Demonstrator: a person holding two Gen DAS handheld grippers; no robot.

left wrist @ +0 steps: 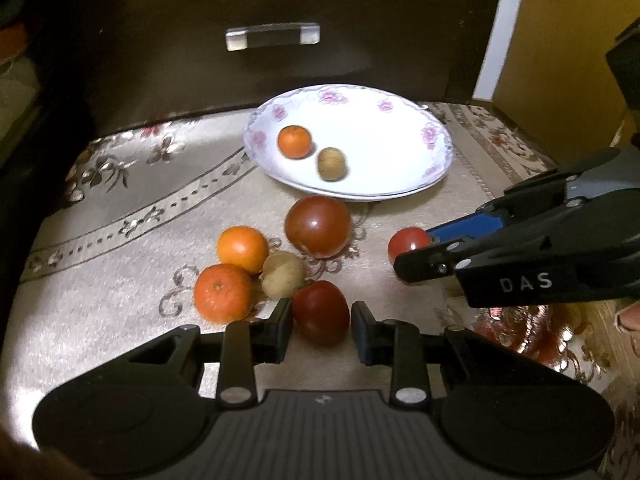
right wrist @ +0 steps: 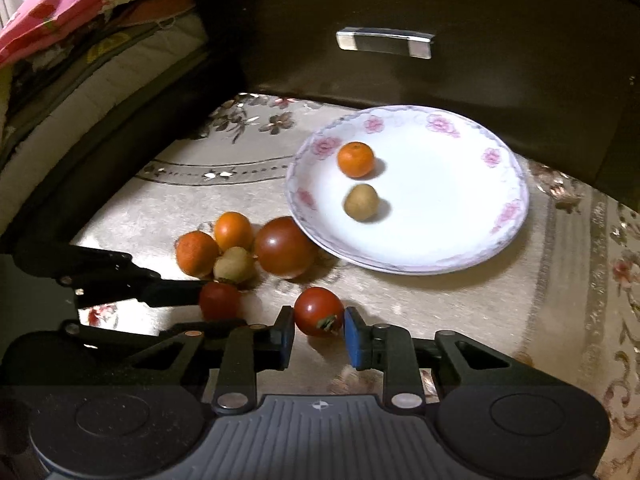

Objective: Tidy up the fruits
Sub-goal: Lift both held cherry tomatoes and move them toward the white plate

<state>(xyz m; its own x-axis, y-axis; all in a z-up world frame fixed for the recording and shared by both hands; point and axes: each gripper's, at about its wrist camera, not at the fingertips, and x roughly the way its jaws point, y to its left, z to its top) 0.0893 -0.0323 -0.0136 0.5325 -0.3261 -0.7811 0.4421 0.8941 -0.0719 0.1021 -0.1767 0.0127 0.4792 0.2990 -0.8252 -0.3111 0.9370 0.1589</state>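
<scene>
behind the fruit, a dark drawer front [left wrist: 280, 32] with a metal handle [left wrist: 273, 36] fills the back, its top and left side lost in shadow and cut off by the frame. on the floral tablecloth [left wrist: 120, 208] the flowered plate [left wrist: 436, 136] holds a small orange [left wrist: 294, 142] and a blurred brown fruit [left wrist: 331, 163]. just before the plate lies a big dark tomato [left wrist: 318, 226], with two oranges [left wrist: 243, 249] and a tan fruit [left wrist: 283, 274] clustered beside it. the left gripper [left wrist: 321, 314] has its jaws set wide around a red tomato [left wrist: 320, 312], with gaps visible on both sides. the right gripper [right wrist: 319, 322], lettered "das" in the left wrist view, has jaws open around a smaller tomato [right wrist: 319, 311], which partly hides its far finger there.
</scene>
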